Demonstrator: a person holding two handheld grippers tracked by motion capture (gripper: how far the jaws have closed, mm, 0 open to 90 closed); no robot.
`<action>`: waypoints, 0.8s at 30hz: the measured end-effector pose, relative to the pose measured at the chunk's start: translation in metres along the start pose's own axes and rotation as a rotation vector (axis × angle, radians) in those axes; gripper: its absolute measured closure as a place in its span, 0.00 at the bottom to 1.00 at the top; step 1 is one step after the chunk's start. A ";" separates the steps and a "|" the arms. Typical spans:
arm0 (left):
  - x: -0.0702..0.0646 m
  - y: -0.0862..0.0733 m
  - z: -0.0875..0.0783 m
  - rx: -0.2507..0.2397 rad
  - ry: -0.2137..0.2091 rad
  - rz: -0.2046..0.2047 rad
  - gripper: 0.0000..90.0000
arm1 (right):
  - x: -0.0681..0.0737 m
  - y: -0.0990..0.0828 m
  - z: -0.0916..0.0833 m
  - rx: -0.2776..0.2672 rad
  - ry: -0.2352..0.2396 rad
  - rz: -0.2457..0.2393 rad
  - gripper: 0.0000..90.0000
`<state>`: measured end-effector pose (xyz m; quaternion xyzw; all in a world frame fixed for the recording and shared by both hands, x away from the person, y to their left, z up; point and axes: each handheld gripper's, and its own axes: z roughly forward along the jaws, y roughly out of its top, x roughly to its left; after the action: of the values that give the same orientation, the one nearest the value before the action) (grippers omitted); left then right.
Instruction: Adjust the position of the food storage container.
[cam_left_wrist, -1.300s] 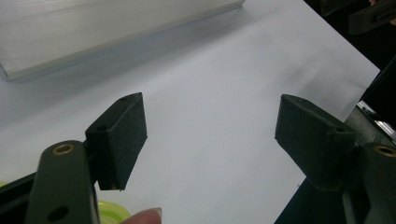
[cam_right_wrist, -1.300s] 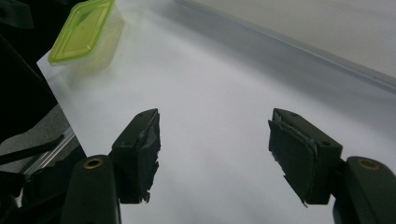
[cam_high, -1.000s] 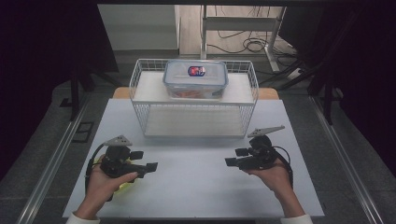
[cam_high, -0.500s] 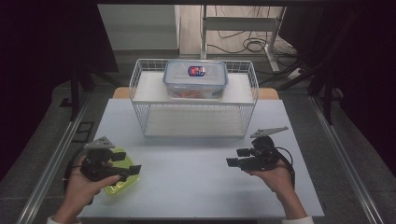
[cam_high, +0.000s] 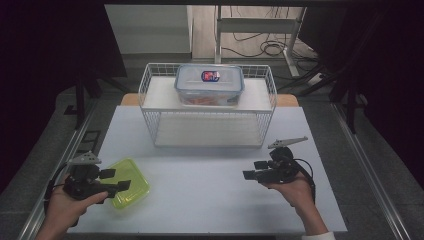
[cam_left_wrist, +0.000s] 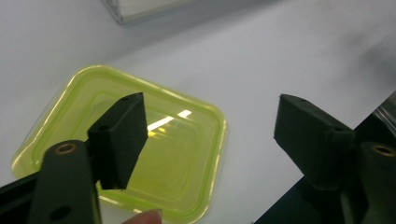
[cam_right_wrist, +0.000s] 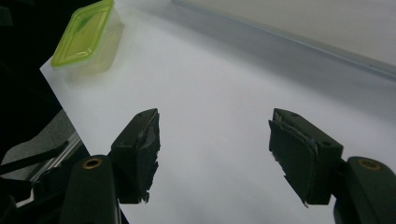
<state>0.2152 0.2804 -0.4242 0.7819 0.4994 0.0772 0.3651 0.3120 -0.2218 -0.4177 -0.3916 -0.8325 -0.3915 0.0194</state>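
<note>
Over at the near left corner of the table, the left claw hangs above the green-lidded container, its jaws apart with nothing between them; they have just been drawing a little closer together. In the left gripper view the near jaw covers part of the lid, and the lid's lower edge runs out of the frame, so the box under it is hard to judge there. A fingertip pokes in at the bottom of that view. The container sits close to the table's left and front edges, with little margin on those sides.

The middle of the table is bare white surface, wide open from the container across to the right hand. Behind it stands a wire basket turned on its side, carrying a clear lidded box on top; what is inside that box is a reddish blur I cannot make out.

On the right, the right claw is held level near the front edge, jaws apart and empty, pointing towards the container, well apart from it.
</note>
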 end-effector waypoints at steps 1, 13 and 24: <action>0.004 -0.004 -0.001 0.011 0.009 0.004 0.38 | -0.001 0.000 0.000 0.002 0.000 0.006 0.37; 0.025 -0.032 -0.008 0.146 0.054 0.009 0.76 | -0.004 -0.002 0.002 0.009 0.004 0.023 0.37; 0.033 -0.062 0.025 0.317 0.056 0.002 1.00 | -0.003 -0.001 0.005 0.018 0.006 0.017 0.36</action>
<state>0.1984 0.3107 -0.4909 0.8278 0.5144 0.0195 0.2231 0.3151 -0.2210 -0.4226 -0.3972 -0.8326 -0.3850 0.0289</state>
